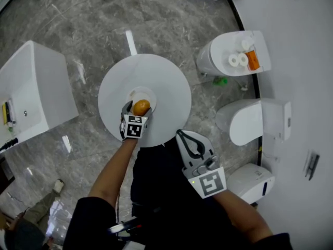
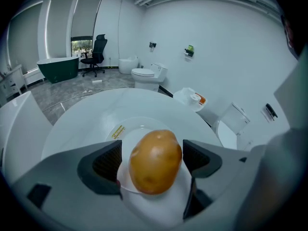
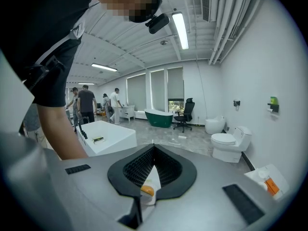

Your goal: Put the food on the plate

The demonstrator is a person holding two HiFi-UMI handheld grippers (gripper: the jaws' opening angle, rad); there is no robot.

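Observation:
A brown potato (image 1: 141, 107) lies on a small white plate (image 1: 142, 94) near the middle of a round white table (image 1: 166, 82). My left gripper (image 1: 138, 108) straddles it from the near side. In the left gripper view the potato (image 2: 155, 160) rests on the plate (image 2: 139, 128) between the two dark pads (image 2: 107, 161). A thin gap shows on each side, so the left gripper (image 2: 153, 155) is open. My right gripper (image 1: 180, 134) hovers at the table's near edge with its tips together. In its own view the right gripper (image 3: 154, 148) is shut and holds nothing.
Several white toilets (image 1: 235, 53) line the right wall, one with paper rolls on its tank. A white cabinet (image 1: 32, 90) stands at the left on grey marble floor. A green bathtub (image 3: 159, 117) and standing people (image 3: 86, 105) are far behind.

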